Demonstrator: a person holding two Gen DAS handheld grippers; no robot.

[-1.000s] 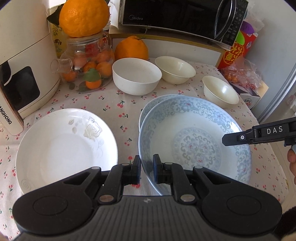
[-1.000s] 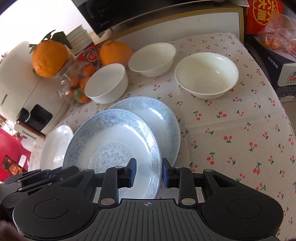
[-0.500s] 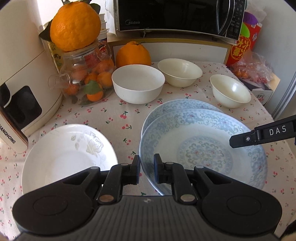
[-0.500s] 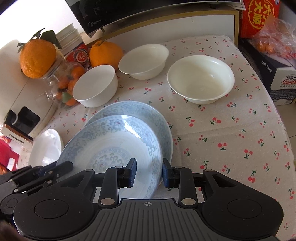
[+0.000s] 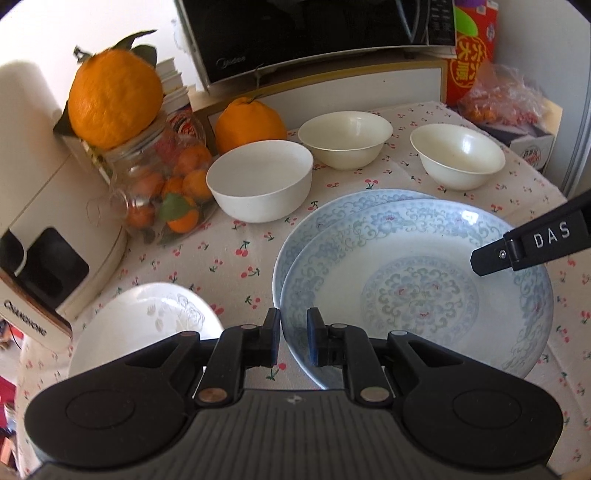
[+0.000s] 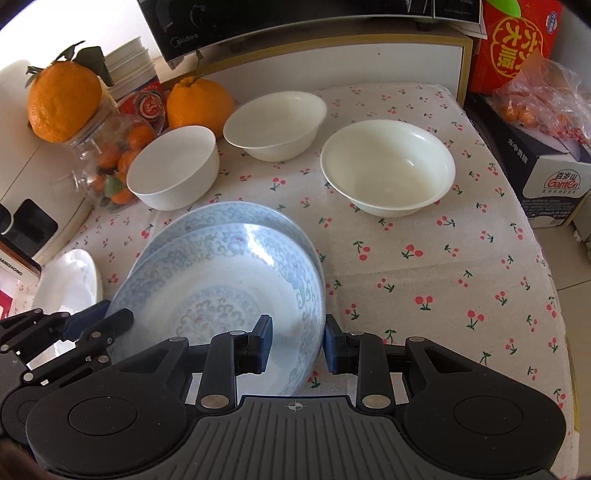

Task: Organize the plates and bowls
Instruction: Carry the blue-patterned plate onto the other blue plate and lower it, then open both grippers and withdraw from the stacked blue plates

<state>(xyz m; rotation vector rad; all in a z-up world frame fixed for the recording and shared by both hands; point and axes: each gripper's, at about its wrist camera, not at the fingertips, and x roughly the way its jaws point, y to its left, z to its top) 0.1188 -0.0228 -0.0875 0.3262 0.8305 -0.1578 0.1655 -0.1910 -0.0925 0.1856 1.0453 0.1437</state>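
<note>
A blue-patterned plate is held over a second blue-patterned plate on the cherry-print tablecloth. My left gripper is shut on the held plate's left rim. My right gripper is shut on its right rim; its finger also shows in the left wrist view. A white plate lies to the left. A white bowl and two cream bowls stand behind the plates.
A glass jar of small oranges topped by a big orange, another orange, a white appliance and a microwave line the back. A red box and a bag of fruit sit at the right.
Both grippers have moved the held blue plate away from the back of the table and a little up. It now overlaps the lower blue plate more fully.
</note>
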